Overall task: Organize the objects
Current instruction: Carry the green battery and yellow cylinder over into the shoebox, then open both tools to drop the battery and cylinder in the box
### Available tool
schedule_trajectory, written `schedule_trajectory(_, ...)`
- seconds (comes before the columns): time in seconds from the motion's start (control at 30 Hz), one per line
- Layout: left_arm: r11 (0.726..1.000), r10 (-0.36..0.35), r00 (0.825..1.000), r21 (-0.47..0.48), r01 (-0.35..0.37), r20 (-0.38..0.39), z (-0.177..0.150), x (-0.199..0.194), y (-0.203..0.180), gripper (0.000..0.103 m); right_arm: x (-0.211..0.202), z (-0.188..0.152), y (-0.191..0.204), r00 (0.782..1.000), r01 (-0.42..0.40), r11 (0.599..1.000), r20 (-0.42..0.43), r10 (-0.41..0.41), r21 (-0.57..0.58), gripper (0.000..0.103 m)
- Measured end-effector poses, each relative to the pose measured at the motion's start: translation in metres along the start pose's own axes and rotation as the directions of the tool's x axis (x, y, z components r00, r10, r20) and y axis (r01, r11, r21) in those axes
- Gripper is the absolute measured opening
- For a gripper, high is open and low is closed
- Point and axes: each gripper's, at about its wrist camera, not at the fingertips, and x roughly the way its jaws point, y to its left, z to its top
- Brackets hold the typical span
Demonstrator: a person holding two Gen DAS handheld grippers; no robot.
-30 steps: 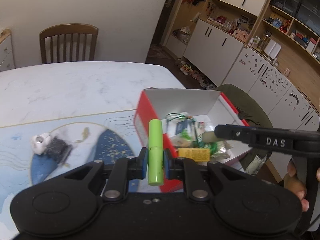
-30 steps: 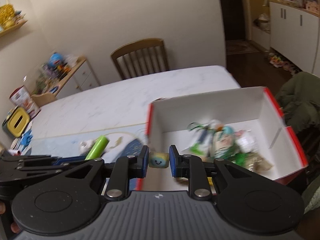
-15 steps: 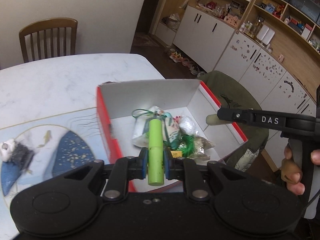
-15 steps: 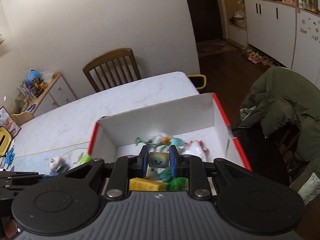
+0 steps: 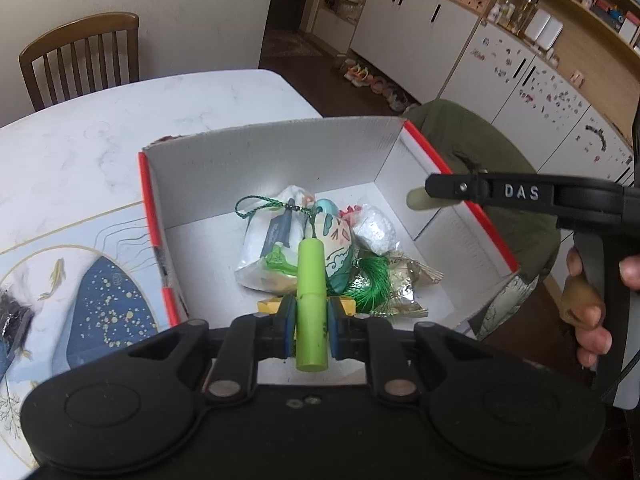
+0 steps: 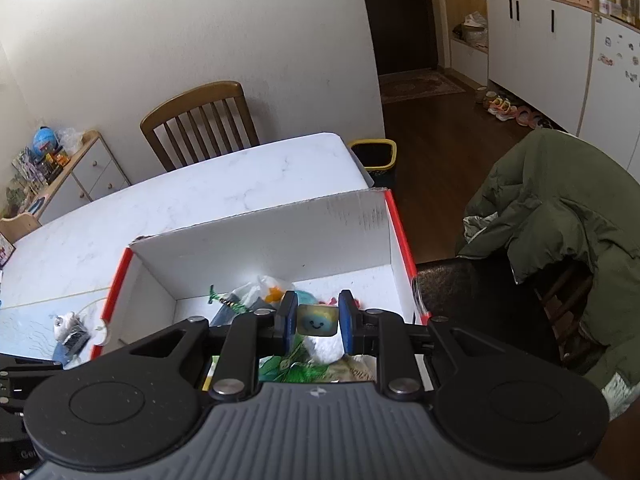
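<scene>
Left claw (image 5: 311,330) pinching green tube (image 5: 311,300); right claw (image 6: 317,322) spread, smiley block (image 6: 317,321) between pads; box (image 5: 264,160) below both.

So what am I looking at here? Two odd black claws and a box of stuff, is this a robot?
No robot: a person holds a two-finger gripper in each hand, each with a camera looking along its fingers. One picture is from the left gripper, clamped on a green tube; its view also catches the right gripper from the side and the hand holding it. The other picture is from the right gripper, with a small smiley-face cube between its fingers. Both hang over a red-edged box of packets and trinkets on a white table.
</scene>
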Motion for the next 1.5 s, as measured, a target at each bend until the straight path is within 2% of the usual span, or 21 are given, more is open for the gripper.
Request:
schedule_trajectory(0.3,0.999,0.043,0.998,0.017,-0.043,-0.047,0.008,0.026,-0.008,0.014,0.042,0.017,0.006,0.999,0.016,0.997,-0.027,-0.018,-0.071,0.021)
schedule_trajectory(0.57,0.997,0.073,0.994,0.039,-0.070,-0.076,0.013,0.045,-0.017,0.014,0.078,0.018,0.017,0.997,0.020,0.992,-0.070,-0.029,-0.125,0.021)
schedule_trajectory(0.7,0.998,0.068,0.991,0.010,-0.067,-0.112,0.015,0.055,-0.017,0.014,0.087,0.015,0.017,0.995,0.011,0.990,-0.094,-0.025,-0.141,0.021)
schedule_trajectory(1.03,0.997,0.077,0.986,-0.011,-0.080,-0.146,0.019,0.066,-0.015,0.015,0.094,0.006,0.015,0.981,-0.017,0.987,-0.192,-0.014,-0.158,0.021)
schedule_trajectory(1.2,0.996,0.078,0.985,-0.024,-0.083,-0.156,0.021,0.068,-0.016,0.015,0.092,0.006,0.009,0.979,-0.025,0.990,-0.204,-0.004,-0.138,0.021)
schedule_trajectory(1.5,0.995,0.094,0.985,-0.030,-0.100,-0.145,0.019,0.069,-0.018,0.029,0.087,0.006,0.003,0.974,-0.047,0.992,-0.228,0.019,-0.121,0.021)
